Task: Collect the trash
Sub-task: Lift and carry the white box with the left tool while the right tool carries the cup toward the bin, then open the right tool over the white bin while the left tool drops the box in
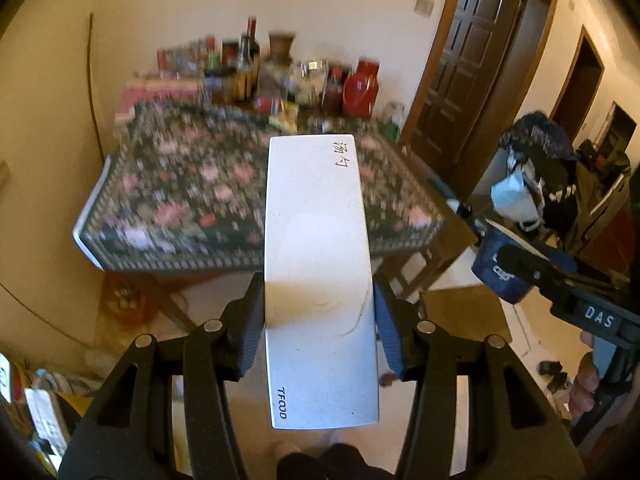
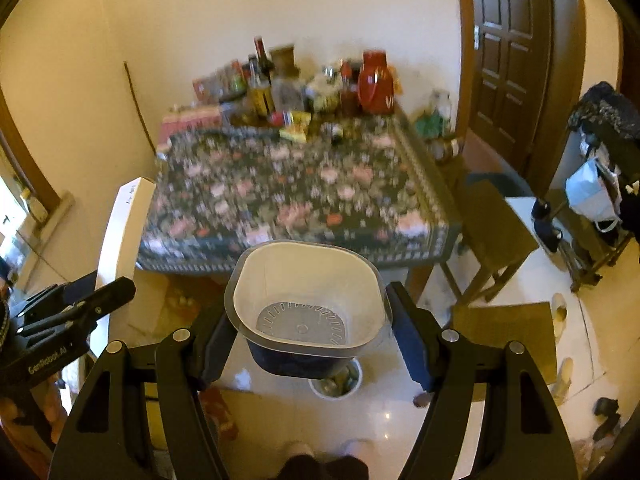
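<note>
My left gripper [image 1: 320, 324] is shut on a long white box [image 1: 318, 264] with handwriting at its far end and "TFOOD" print near me. I hold it in the air before the table. The box also shows in the right wrist view [image 2: 120, 232]. My right gripper [image 2: 308, 340] is shut on an empty square cup [image 2: 304, 304] with a white inside and a dark blue outside. It also shows in the left wrist view [image 1: 504, 272], held to the right of the box. Below the cup a small white bin [image 2: 336, 384] stands on the floor.
A table with a floral cloth [image 2: 296, 196] stands ahead, with bottles and jars [image 2: 312, 80] crowded at its far edge by the wall. A wooden stool [image 2: 492, 232] and a cardboard sheet [image 2: 508, 328] are to the right. A brown door [image 2: 508, 52] is at the back right.
</note>
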Motion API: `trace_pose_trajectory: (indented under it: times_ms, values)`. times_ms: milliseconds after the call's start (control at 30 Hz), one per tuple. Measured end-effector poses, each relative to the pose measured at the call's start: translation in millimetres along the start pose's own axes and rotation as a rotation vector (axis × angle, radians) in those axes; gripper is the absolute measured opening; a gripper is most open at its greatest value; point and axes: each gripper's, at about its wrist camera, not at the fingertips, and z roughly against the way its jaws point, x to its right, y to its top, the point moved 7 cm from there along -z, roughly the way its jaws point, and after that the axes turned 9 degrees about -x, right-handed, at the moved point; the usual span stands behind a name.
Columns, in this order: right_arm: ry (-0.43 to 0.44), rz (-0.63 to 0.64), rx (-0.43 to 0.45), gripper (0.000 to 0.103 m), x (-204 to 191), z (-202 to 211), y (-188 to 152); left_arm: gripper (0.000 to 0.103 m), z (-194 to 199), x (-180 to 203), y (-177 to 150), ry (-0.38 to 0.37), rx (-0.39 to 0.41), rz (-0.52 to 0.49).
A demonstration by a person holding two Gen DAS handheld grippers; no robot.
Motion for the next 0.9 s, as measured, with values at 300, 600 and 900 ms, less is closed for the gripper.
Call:
trace_pose_trajectory:
  times_ms: [300,600,900]
  values:
    - [-0.003,-0.007,-0.189,0.068,20.4,-111.0,-49.2,0.05,-106.1,-25.4,-59.0,0.029,-0.173,0.074]
    - [0.019,-0.021,-0.362,0.068,39.4,-234.3,-103.7,0.05,-224.9,-59.0,-138.4,0.053,-0.347,0.157]
    - [0.016,0.016,-0.43,0.068,45.5,-332.1,-140.0,0.05,-314.9,-84.2,-192.4,0.061,-0.432,0.225]
